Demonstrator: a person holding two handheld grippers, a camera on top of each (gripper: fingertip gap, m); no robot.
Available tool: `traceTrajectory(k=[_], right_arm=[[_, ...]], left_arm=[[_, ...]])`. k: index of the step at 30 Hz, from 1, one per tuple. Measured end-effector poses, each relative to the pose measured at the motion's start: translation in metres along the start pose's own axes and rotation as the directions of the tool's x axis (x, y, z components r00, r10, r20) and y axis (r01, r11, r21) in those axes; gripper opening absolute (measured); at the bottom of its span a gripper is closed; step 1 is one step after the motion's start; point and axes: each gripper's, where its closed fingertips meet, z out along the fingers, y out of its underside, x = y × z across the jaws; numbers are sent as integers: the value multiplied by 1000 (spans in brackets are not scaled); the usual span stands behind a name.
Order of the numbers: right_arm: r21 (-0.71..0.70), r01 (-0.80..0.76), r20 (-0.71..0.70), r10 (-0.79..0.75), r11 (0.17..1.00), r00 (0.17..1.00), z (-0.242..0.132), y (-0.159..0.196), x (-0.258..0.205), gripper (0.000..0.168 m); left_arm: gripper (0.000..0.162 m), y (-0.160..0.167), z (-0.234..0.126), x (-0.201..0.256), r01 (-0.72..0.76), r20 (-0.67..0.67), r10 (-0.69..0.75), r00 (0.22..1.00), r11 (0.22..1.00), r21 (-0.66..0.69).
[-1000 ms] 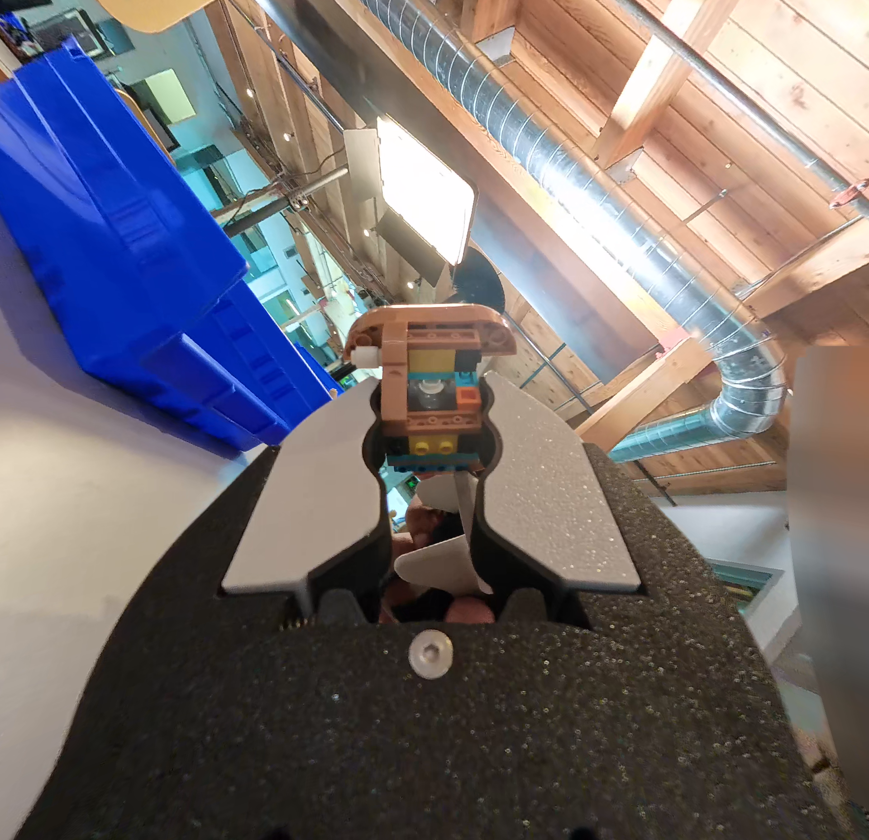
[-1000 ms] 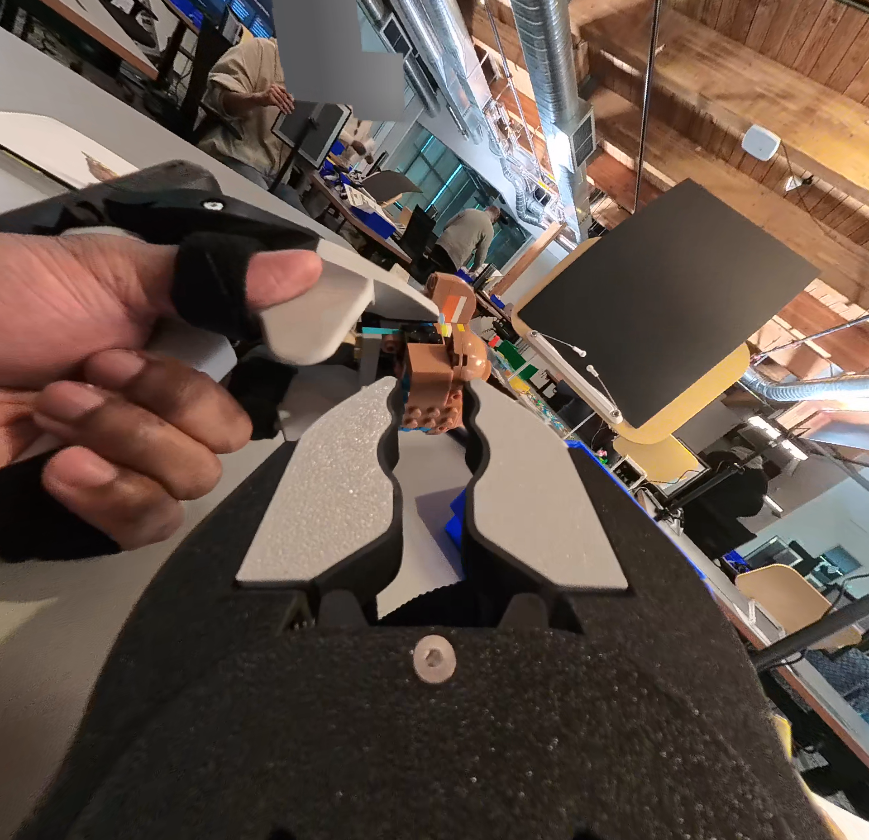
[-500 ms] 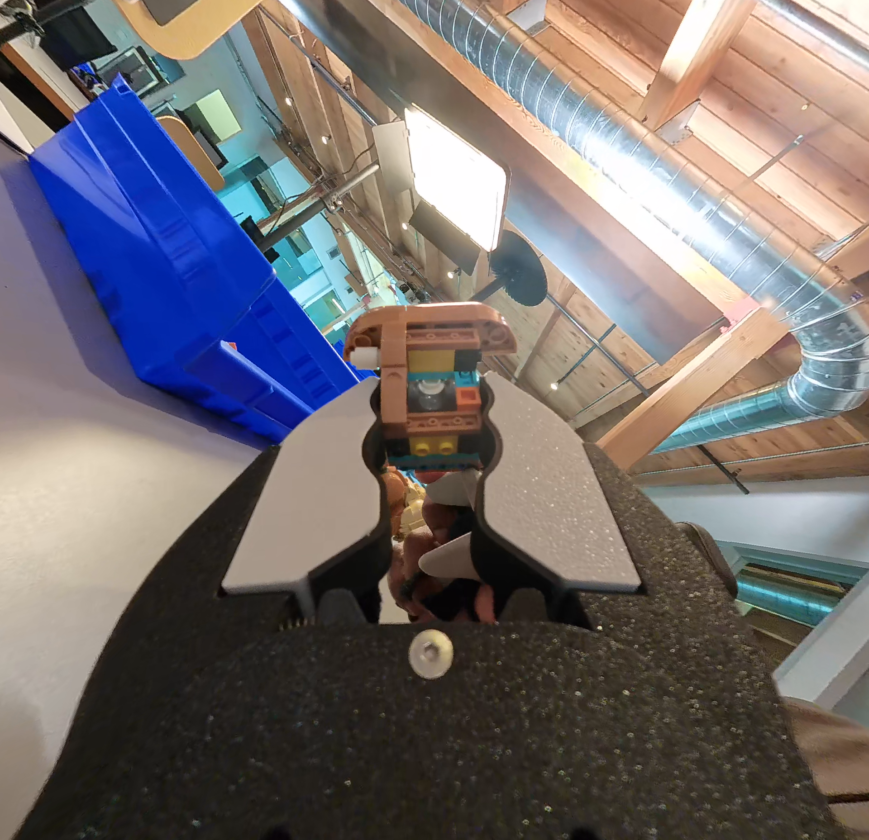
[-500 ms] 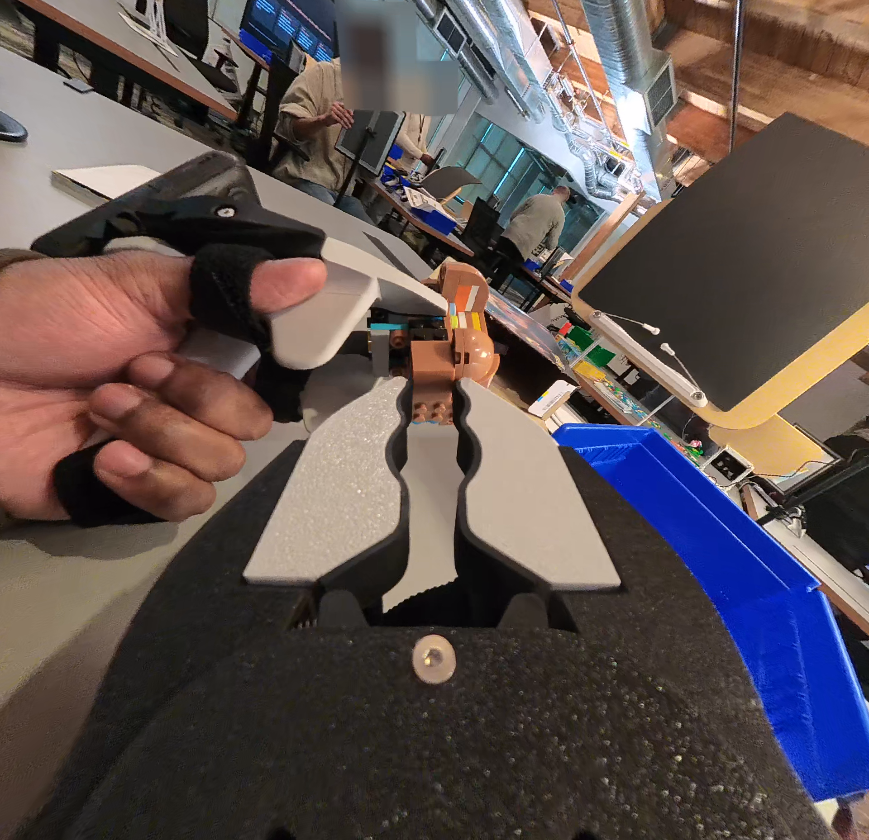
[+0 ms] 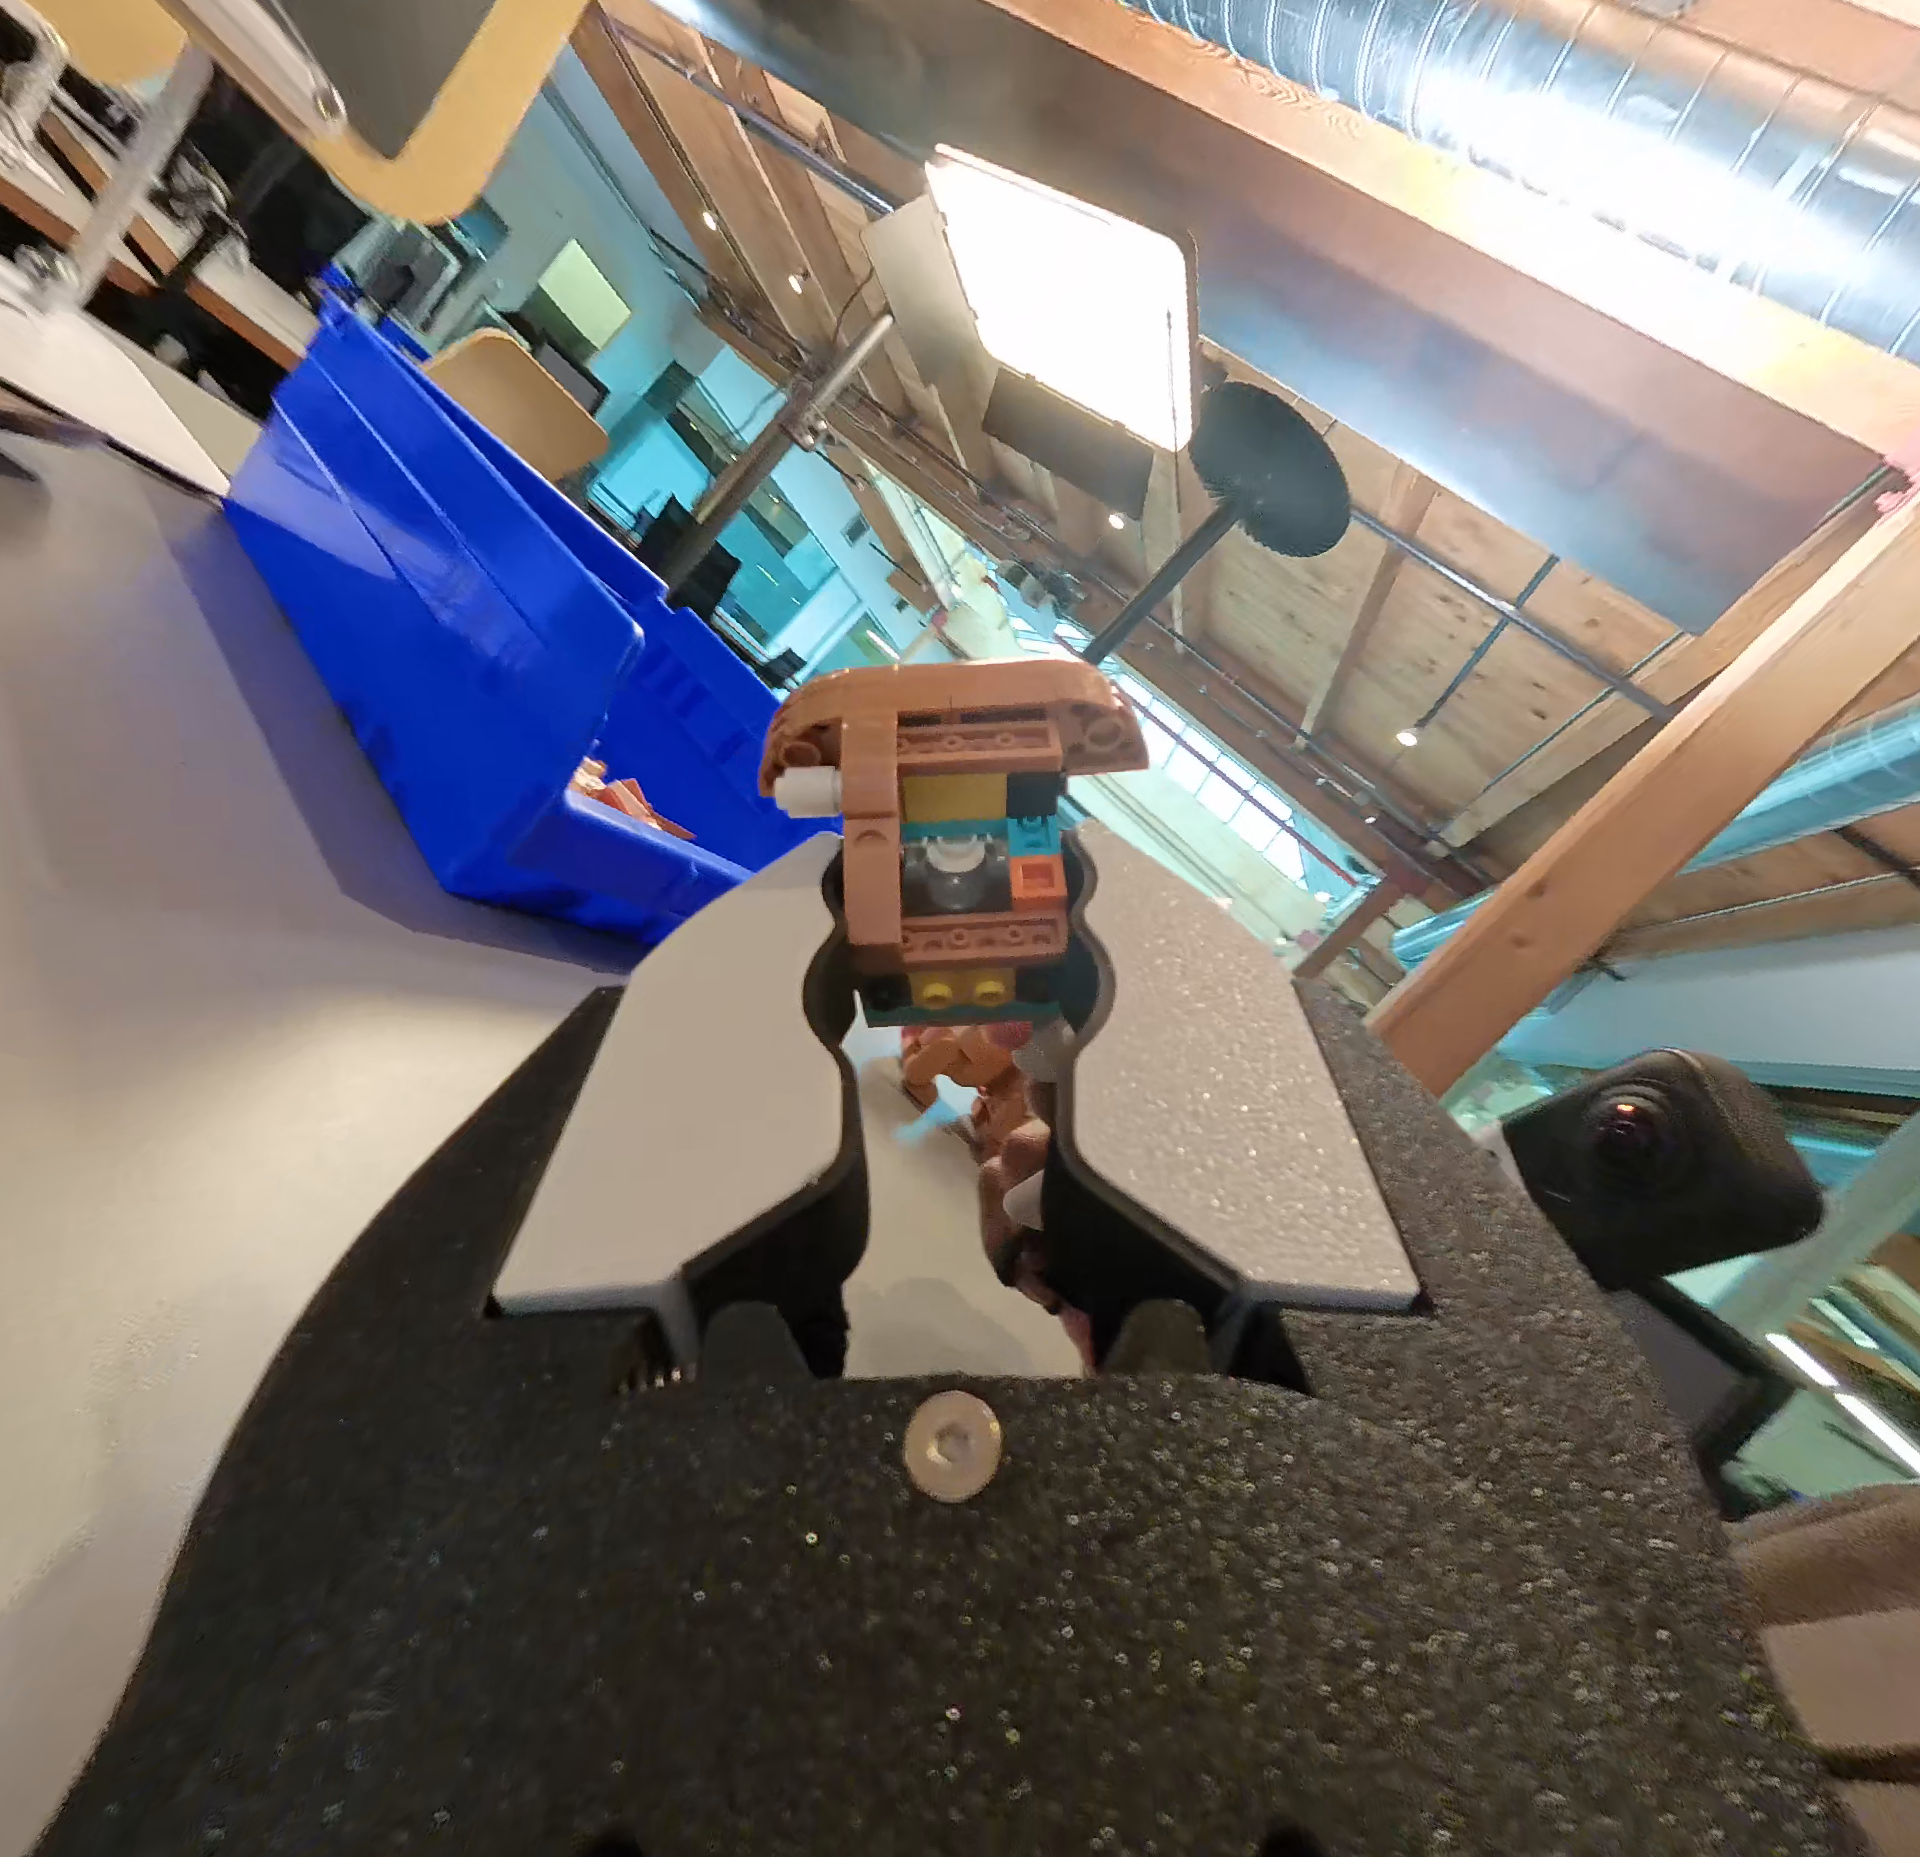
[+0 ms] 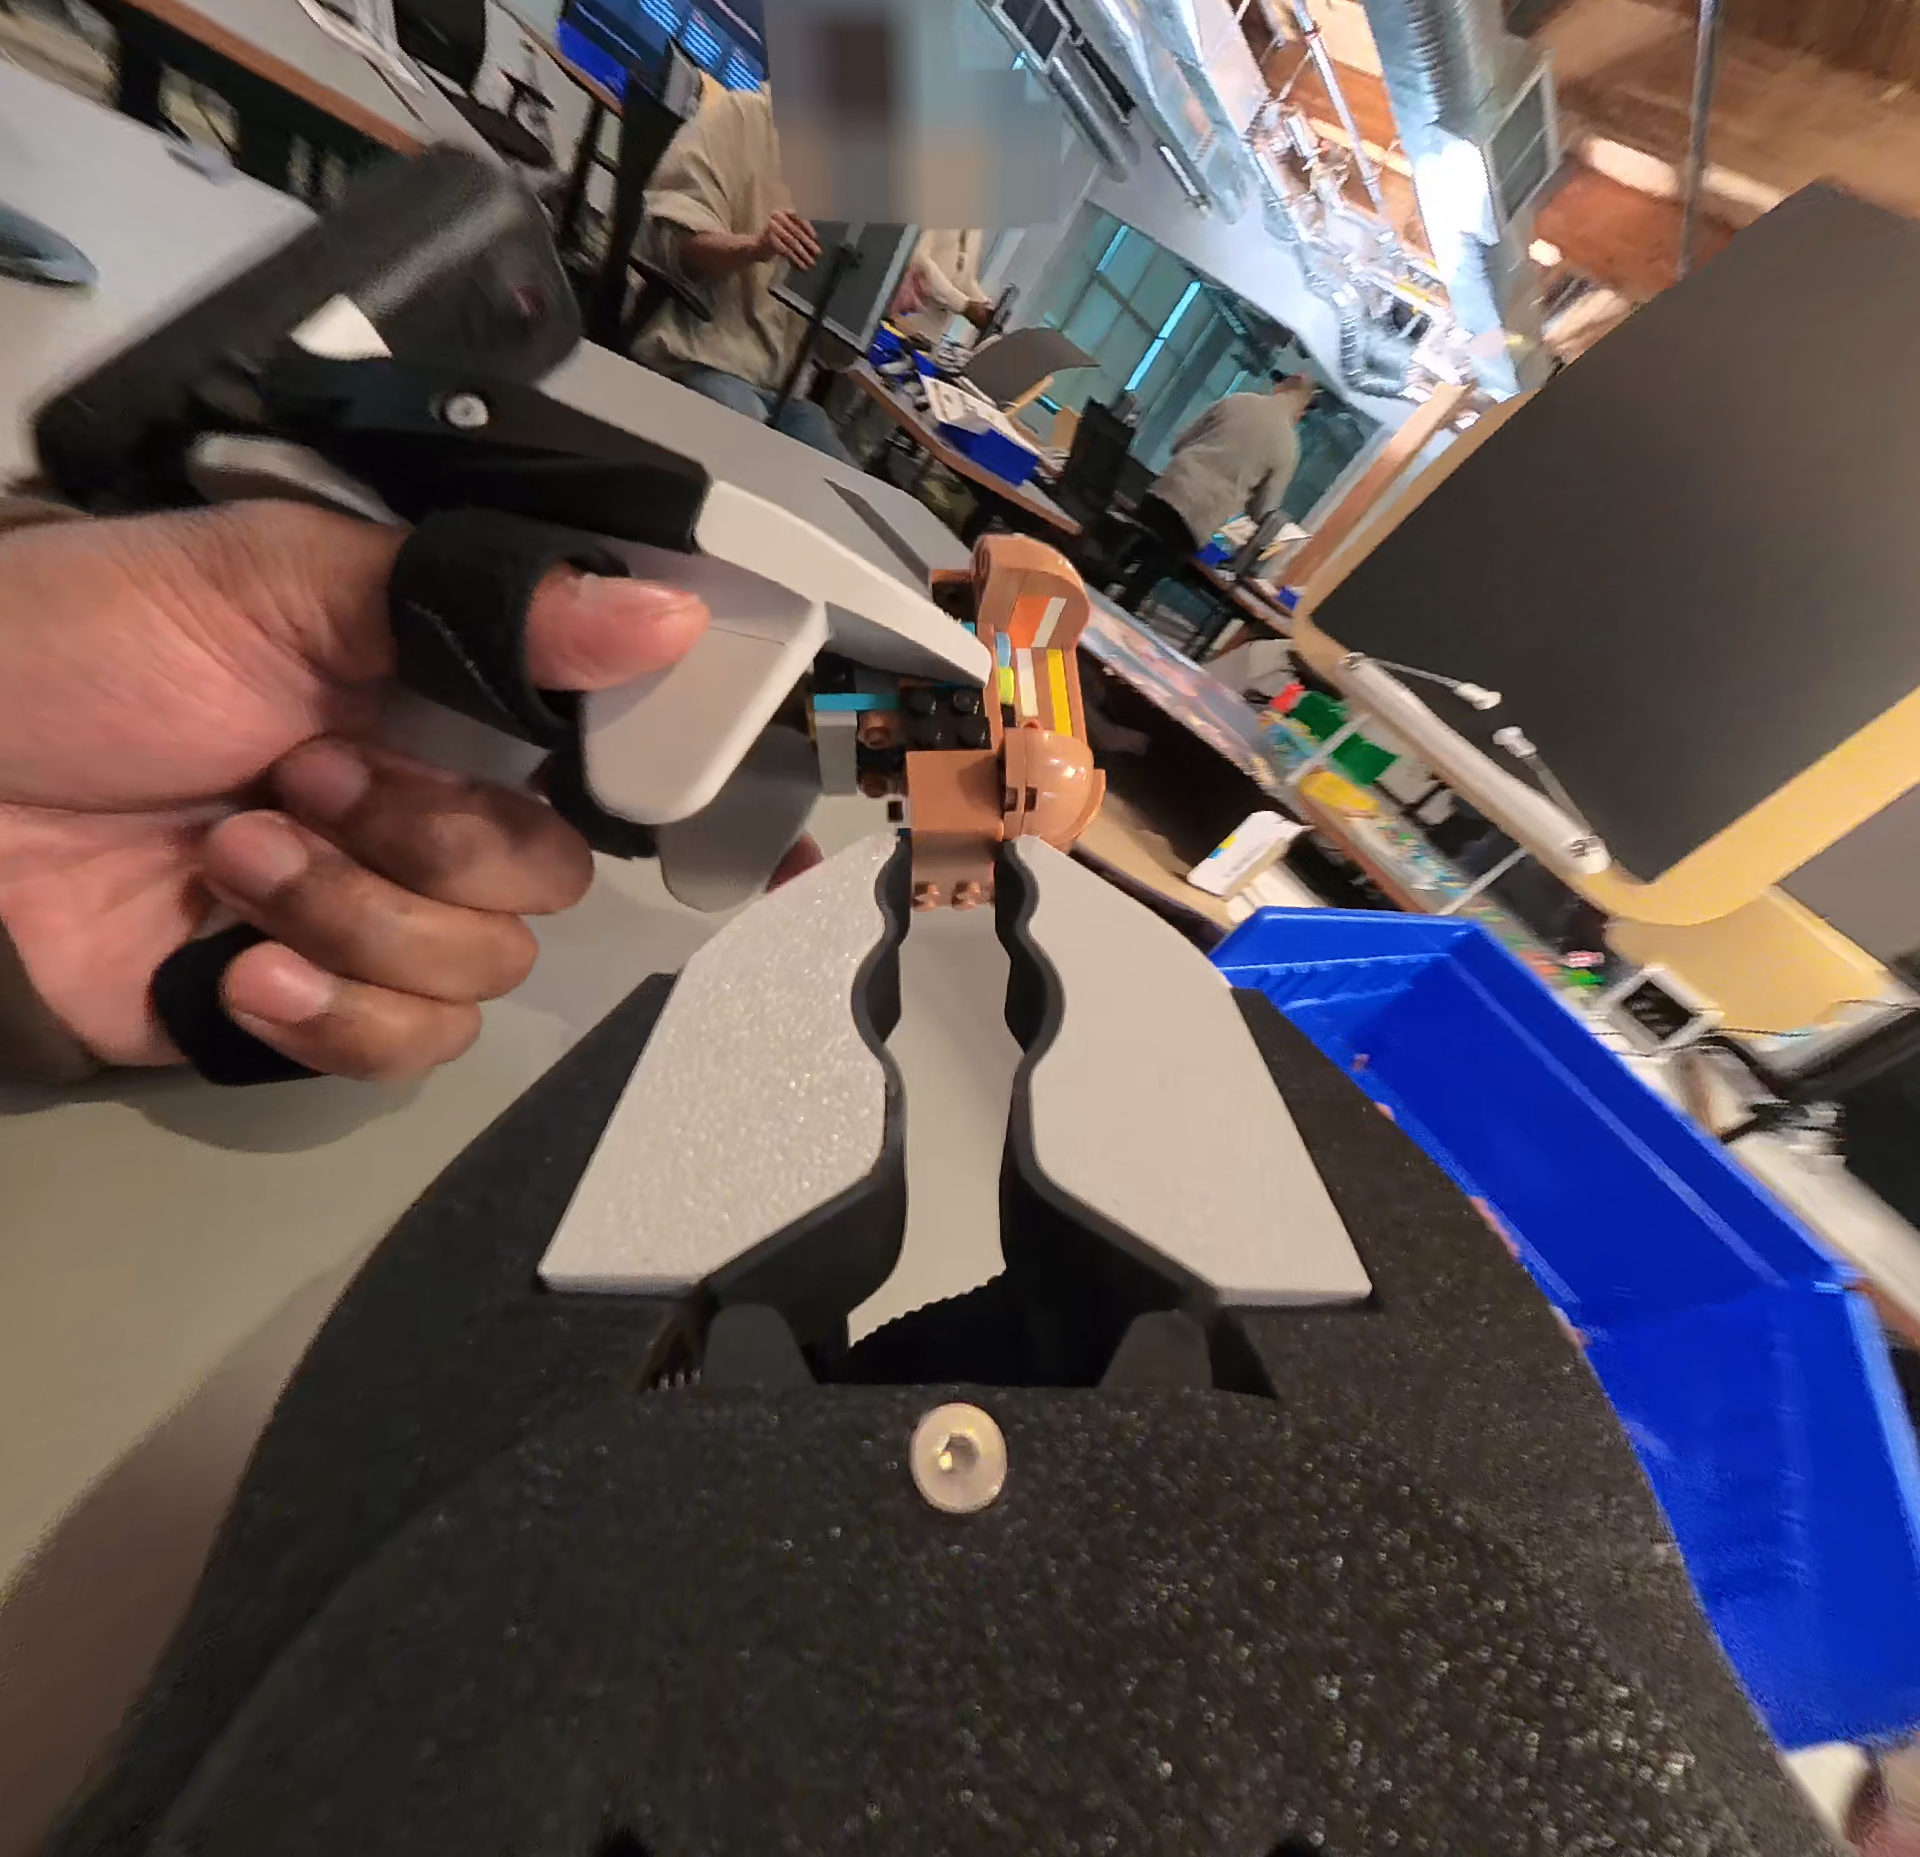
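Observation:
A small brick model [image 5: 951, 841], mostly brown with yellow, teal, orange and black parts, is held up above the grey table [image 5: 208, 976]. My left gripper [image 5: 951, 872] is shut on its middle, and its curved brown top sticks out past the fingertips. In the right wrist view the model [image 6: 1023, 706] sits between both grippers. My right gripper [image 6: 953, 857] is shut on the brown studded piece at the model's lower end. The left gripper [image 6: 894, 737], held by a hand [image 6: 260, 727], clamps the model from the left.
A blue plastic bin [image 5: 447, 644] stands on the table; brown pieces show in its open front. It is also to the right in the right wrist view [image 6: 1558, 1132]. The right gripper's camera [image 5: 1662, 1173] is close on the right. People sit at desks behind.
My right gripper's fingers have closed in on the model's brown lower piece. Both grippers have tilted and shifted, so the blue bin shows more. The left gripper kept its hold.

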Motion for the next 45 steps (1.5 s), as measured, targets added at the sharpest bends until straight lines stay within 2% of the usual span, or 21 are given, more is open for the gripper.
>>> traceTrajectory(k=[7,14,15,19,23,27,31,32,34,35,40,45], right_arm=[[21,-160,91,157,987,983,0,1,1,14],[37,-199,133,193,979,972,-4,-1,0,13],[44,-201,112,195,979,974,-6,-1,4,0],[23,-192,91,189,981,978,-7,9,12,0],[16,-129,94,127,992,987,-3,13,4,0],[-8,-29,46,29,1000,999,5,13,-4,37],[-50,8,-6,-9,999,1000,15,13,-5,59],[-54,0,-16,-1,999,1000,16,13,-4,61],[-49,-12,-38,11,999,999,16,12,0,46],[-43,-17,-41,15,999,999,15,12,2,44],[-35,-155,31,156,987,987,10,14,4,44],[-47,-275,101,279,960,955,8,16,2,43]], left_arm=[[37,2,1,-3,141,-50,-143,989,989,-37],[37,2,0,-3,234,-94,-238,967,971,-56],[37,1,0,-4,242,-97,-246,964,969,-54],[36,-15,-9,-15,341,-109,-336,936,940,32],[37,-11,-7,-12,295,-98,-292,951,955,14],[37,-8,-5,-10,238,-76,-237,969,971,13],[37,-1,-1,-2,192,-82,-193,978,981,-21],[37,1,-1,-1,177,-83,-179,980,984,-31],[36,5,0,3,156,-89,-160,983,986,-53],[37,6,1,4,152,-92,-157,983,986,-63],[39,10,1,7,136,-104,-147,984,985,-104],[43,13,-1,11,55,-100,-71,993,987,-151]])
